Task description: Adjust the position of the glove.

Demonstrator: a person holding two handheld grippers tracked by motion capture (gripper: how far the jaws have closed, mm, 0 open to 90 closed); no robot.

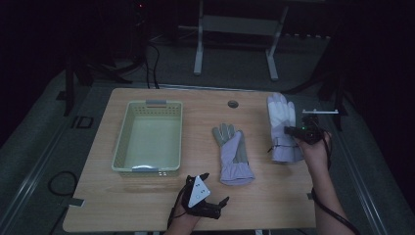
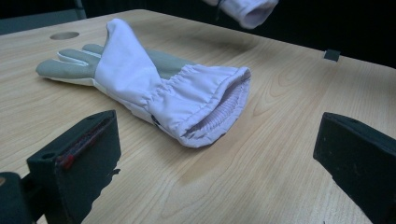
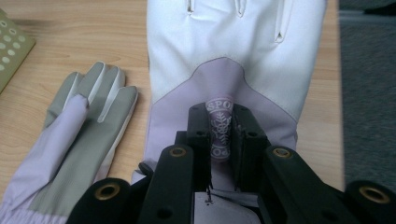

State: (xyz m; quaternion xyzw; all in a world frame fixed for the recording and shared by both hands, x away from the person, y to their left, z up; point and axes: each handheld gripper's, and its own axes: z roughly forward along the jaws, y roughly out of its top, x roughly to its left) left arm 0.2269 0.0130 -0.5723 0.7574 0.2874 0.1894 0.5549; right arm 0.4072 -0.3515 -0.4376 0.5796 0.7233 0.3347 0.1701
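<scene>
On the wooden tabletop (image 1: 147, 205), your right tool (image 3: 219, 135) pinched the white glove (image 1: 283, 122) near its cuff, fingers pointing away, while your left tool (image 1: 208, 196) waited wide before the grey-palmed glove (image 2: 154, 88) beside the basket (image 1: 122, 147).

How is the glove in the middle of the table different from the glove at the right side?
The middle glove lies free, grey palm up; the right glove shows its white back. The right gripper pinches the right glove's lilac patch; the left gripper stands open before the middle glove's cuff. Both are lilac winter gloves.
</scene>
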